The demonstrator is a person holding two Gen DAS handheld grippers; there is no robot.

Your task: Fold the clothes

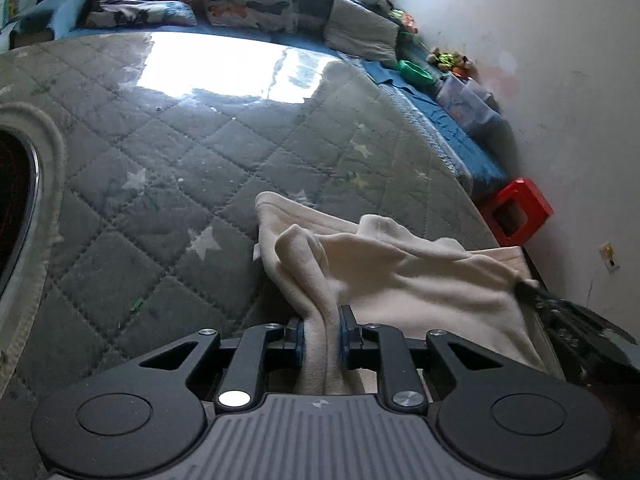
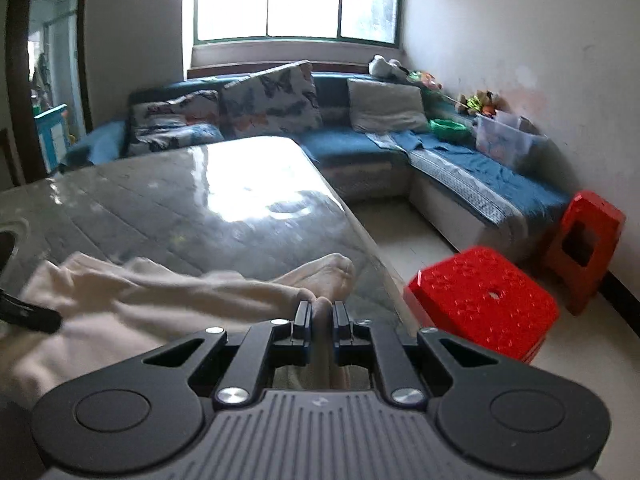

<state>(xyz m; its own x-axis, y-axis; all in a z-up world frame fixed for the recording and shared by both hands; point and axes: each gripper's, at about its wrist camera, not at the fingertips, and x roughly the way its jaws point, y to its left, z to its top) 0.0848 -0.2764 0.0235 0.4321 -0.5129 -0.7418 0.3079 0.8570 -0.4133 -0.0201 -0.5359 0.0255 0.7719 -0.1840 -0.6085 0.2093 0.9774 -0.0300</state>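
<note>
Quilted grey table point(image 1: 168, 152) under glossy cover, cream garment point(image 1: 400, 276) bunched at its near edge.

Both grippers pinch the garment: the left gripper point(image 1: 321, 330) has its fingers point(image 1: 298, 334) closed on a thick fold, and the right gripper point(image 2: 321, 320) has its fingers point(image 2: 302, 318) closed on a narrower fold nearer the table's right edge. Beyond the table a blue sofa point(image 2: 352, 140) carries butterfly cushions point(image 2: 272, 98); two red stools point(image 2: 484, 296) stand on the floor beside the table.

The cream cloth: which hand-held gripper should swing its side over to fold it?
Probably the right hand-held gripper: it pinches the cream cloth near the table edge, with open tabletop leftward. The left hand-held gripper also grips, so it can anchor.
</note>
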